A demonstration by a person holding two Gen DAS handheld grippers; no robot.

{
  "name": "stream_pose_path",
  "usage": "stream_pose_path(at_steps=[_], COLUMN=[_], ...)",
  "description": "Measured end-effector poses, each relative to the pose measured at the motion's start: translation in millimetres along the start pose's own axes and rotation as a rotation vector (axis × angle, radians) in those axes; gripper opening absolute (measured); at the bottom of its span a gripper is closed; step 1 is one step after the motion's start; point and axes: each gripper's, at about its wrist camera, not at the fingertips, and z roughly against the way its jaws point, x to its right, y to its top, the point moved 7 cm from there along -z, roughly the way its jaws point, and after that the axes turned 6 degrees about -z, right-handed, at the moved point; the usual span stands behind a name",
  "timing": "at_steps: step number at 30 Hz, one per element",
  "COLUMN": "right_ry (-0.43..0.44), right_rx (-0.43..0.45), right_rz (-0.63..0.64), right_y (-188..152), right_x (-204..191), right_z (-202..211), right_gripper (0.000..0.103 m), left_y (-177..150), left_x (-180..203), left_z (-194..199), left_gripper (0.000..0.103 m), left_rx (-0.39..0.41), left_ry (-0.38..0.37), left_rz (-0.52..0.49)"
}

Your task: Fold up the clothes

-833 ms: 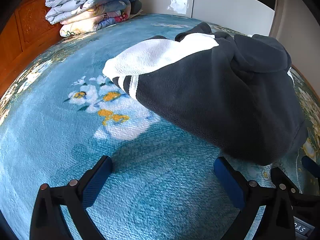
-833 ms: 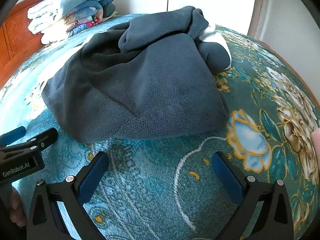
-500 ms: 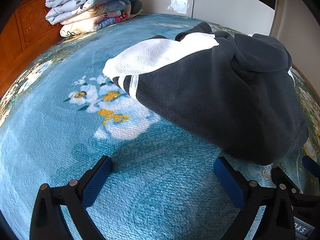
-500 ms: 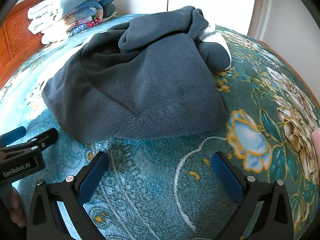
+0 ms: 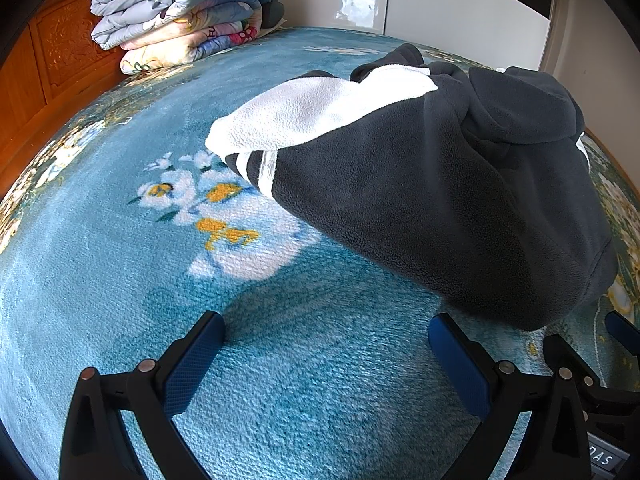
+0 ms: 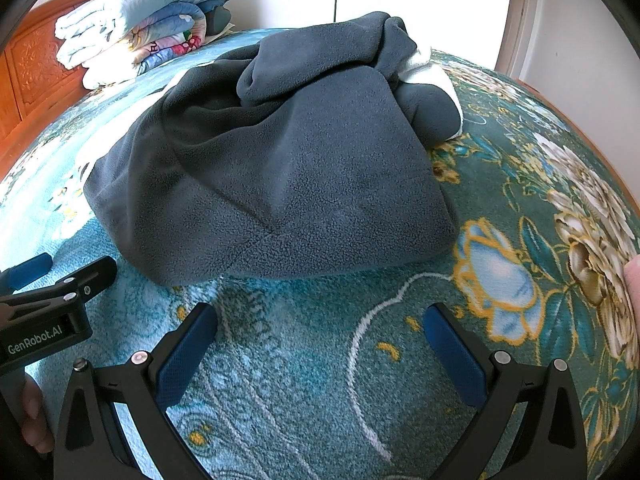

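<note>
Left wrist view, nearest first: the left gripper (image 5: 326,354) hovers just above the bed's blue floral blanket (image 5: 120,280), its jaws spread wide with nothing between them. Right beside it the right gripper (image 6: 320,344) sits the same way, jaws apart and empty over the greener part of the blanket.

Just beyond both lies the task's thing, a dark grey fleece hoodie (image 6: 304,168), bunched in a loose heap near the middle of the bed, its near hem close to the jaws but not touching them. A white sleeve (image 5: 316,112) with striped cuff trails out to the left side of the heap.

By the look of it, the fleece is soft, thick and light; it should sag and drape when lifted, and its nap ought to grip the pads rather than slip. It is not fragile. A pinch may catch several layers at once, so the better holds seem to be the single-layer near hem corners, or the cuff of the white sleeve, taken by both grippers to spread the garment flat before any fold.

Much is hidden: the hood and the second sleeve are rolled into the far side of the heap, a bit of white showing at the right edge could be that sleeve, but I cannot tell. Which face is up is unclear.

Farthest back, folded quilts (image 5: 188,4) are stacked against a wooden headboard (image 5: 60,52).
</note>
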Motion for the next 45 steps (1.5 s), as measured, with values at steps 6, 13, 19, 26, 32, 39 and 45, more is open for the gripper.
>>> stream_pose_path(at_steps=[6,13,19,26,32,39,45], right_ry=[-0.003,0.005,-0.001,0.004,0.003,0.147,0.174], right_rx=[0.0,-0.007,-0.008,-0.008,-0.008,-0.028,0.078], right_rz=[0.001,-0.005,0.0,-0.004,-0.004,0.003,-0.143], right_y=[-2,0,1,6,7,3,-16], right_x=[-2,0,-1,1,1,17,80], right_z=[-1,-2,-3,-2,-2,15,59], right_gripper=[0.103,0.103,0.103,0.103,0.103,0.103,0.103], left_y=[0,1,0,1,2,6,9], left_x=[0,0,2,0,-1,-3,18], left_z=[0,1,2,2,2,11,24], left_gripper=[0.103,0.103,0.103,0.103,0.103,0.103,0.103], left_rx=[0.0,-0.001,-0.001,-0.001,0.002,0.056,0.115], left_ry=[0.001,0.0,-0.003,-0.008,-0.019,-0.154,-0.405], left_rz=[0.001,0.002,0.004,0.008,0.015,0.061,0.079])
